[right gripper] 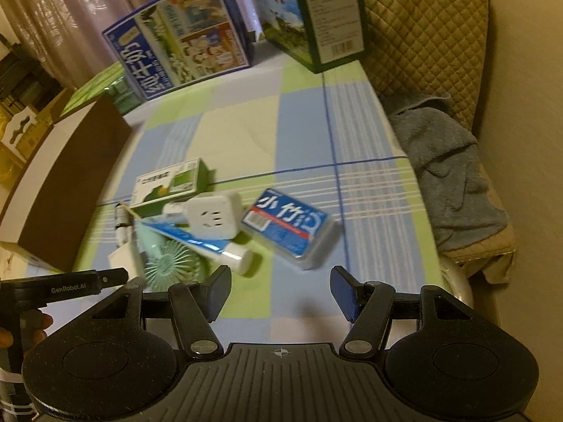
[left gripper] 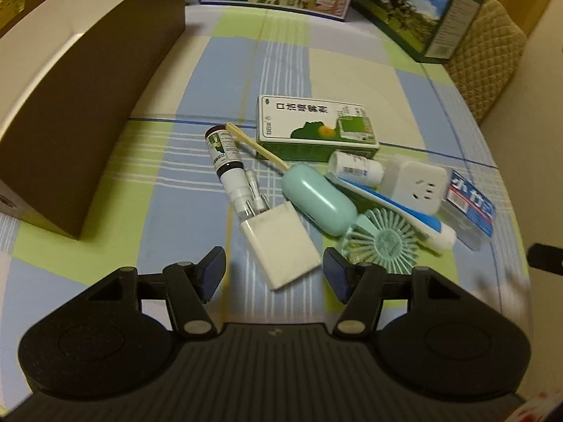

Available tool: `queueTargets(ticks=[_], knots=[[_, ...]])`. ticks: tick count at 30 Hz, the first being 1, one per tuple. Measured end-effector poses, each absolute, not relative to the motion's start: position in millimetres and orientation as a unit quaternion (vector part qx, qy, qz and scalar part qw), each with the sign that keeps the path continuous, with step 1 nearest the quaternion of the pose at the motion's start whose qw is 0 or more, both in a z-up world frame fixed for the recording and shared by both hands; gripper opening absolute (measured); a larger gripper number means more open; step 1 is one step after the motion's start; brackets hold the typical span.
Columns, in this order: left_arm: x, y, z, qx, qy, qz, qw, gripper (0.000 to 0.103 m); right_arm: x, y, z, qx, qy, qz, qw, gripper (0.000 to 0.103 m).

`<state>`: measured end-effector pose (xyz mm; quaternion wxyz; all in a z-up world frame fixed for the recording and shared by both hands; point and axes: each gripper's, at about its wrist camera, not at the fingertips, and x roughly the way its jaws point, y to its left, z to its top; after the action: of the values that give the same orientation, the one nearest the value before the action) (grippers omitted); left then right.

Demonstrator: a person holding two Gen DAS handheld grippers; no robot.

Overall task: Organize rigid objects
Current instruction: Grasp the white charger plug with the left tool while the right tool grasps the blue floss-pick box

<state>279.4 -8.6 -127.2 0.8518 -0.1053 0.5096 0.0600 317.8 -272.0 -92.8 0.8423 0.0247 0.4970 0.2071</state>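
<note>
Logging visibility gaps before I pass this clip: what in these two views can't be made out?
- Brown box: its contents; the left wrist view shows only outer walls, and the frame edge cuts it off.
- Toothpaste tube: its upper end, hidden under the white socket adapter.
- Blue-labelled box: small print, motion-blurred in the right wrist view.
- Mint fan: its near edge, hidden by the left gripper fingers.

A home, likely a living or dining room: a table under a blue, green and cream checked cloth [right gripper: 246, 133], a beige quilted upholstered seat [right gripper: 432, 35] holding a crumpled blue-grey towel [right gripper: 454, 161], pale pleated curtains [right gripper: 70, 10], printed milk cartons [right gripper: 183, 31].
</note>
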Motion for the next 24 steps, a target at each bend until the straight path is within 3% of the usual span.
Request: queueTargets(ticks=[10,24], knots=[[300,-12,-141,-0.103,0.515,0.081,0.847,0.056,348,-282,-102,0.015,0.495,0.205,0.844,0.059],[268,18,-138,-0.1,0.505,0.061,0.855,0.038,367,-251,-124,-0.119,0.458,0.328,0.817,0.059]])
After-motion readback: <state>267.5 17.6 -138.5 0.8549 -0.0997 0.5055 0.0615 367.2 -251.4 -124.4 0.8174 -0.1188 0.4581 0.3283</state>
